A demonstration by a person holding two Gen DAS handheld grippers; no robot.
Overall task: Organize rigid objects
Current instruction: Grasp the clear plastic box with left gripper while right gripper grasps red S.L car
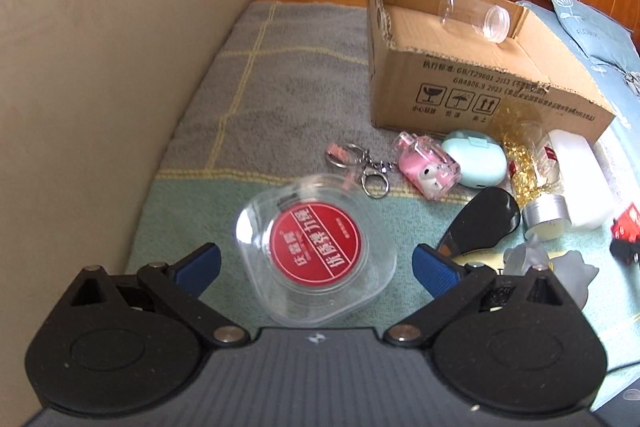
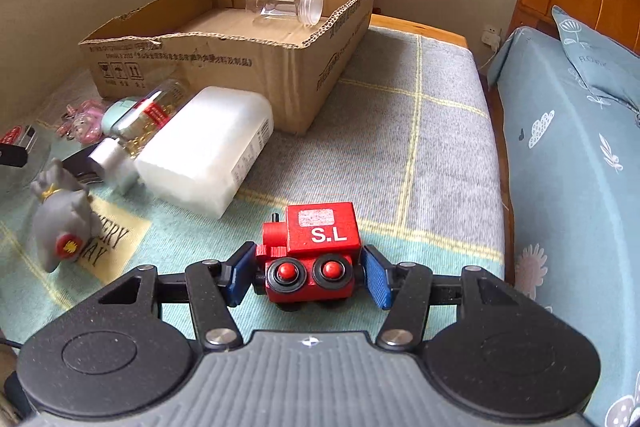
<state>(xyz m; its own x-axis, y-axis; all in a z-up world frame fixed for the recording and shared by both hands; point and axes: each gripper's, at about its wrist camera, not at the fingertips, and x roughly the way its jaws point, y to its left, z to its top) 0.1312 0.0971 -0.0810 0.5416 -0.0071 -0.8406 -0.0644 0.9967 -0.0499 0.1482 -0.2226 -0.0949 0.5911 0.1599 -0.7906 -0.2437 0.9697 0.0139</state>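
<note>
Right wrist view is showing my right gripper (image 2: 308,273) closing narrow on the red toy train (image 2: 310,253), both blue pads pressing its flanks at nine and three o'clock, its black wheels facing me and its long axis running away toward twelve. Beyond it, at about eleven o'clock, the cardboard box (image 2: 240,67) is sitting open with a clear jar (image 2: 286,3) lying on its side inside; the white plastic bottle (image 2: 208,155) is lying between me and the box at ten o'clock, so I am judging the carry should be arcing up and over it. Left wrist view is showing my left gripper (image 1: 316,265) standing wide and holding nothing, its fingers straddling the clear round container with the red label (image 1: 316,251), which is lying flat on the blanket (image 1: 280,87) dead ahead at twelve. Farther out at one o'clock, the pink keychain charm (image 1: 428,167) and mint case (image 1: 476,157) are waiting just before the box. My left hand is the nearer one for the container; my right already has the train.
</note>
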